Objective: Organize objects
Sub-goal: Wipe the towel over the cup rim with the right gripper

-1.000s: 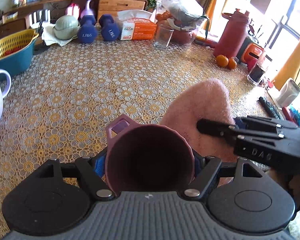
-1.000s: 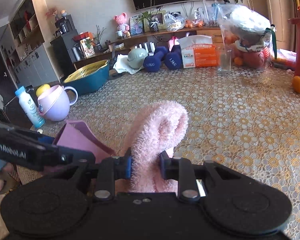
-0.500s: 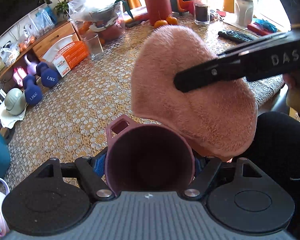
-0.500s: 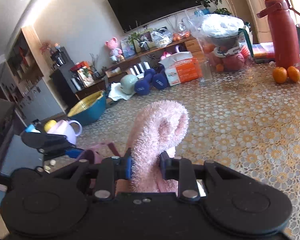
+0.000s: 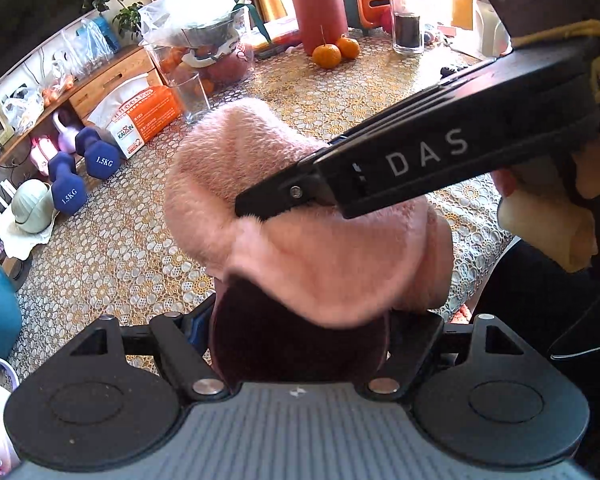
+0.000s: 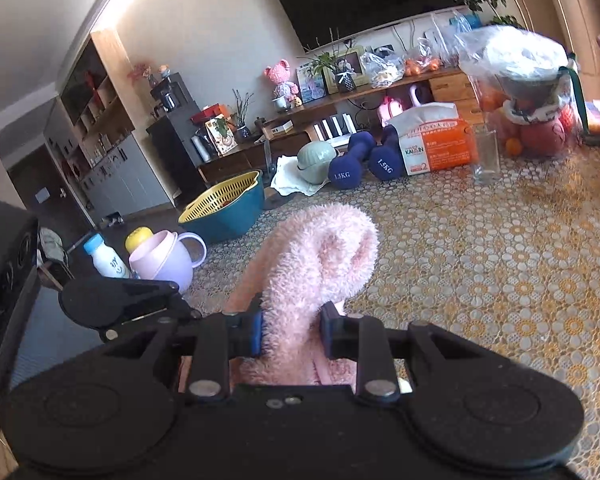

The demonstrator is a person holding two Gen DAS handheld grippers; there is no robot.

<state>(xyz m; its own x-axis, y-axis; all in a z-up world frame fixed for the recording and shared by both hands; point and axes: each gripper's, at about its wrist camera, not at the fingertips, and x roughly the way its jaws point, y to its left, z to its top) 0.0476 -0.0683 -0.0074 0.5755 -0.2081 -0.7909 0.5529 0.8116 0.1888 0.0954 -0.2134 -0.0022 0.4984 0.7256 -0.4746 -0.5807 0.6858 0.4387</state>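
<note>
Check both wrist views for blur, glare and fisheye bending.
Left wrist view: sharp, strong sunlight from the windows washes out the top right; the shelf line bows. Right wrist view: right edge smeared around the bagged bowl and tablecloth; the pink fuzzy cloth stays crisp.

The left tongs (image 5: 300,344) are matte black, with silver screws and a ribbed grey body. The right tongs (image 6: 291,334) are also black, with blue pads (image 6: 255,334) and white "DAS" lettering on the side.
</note>
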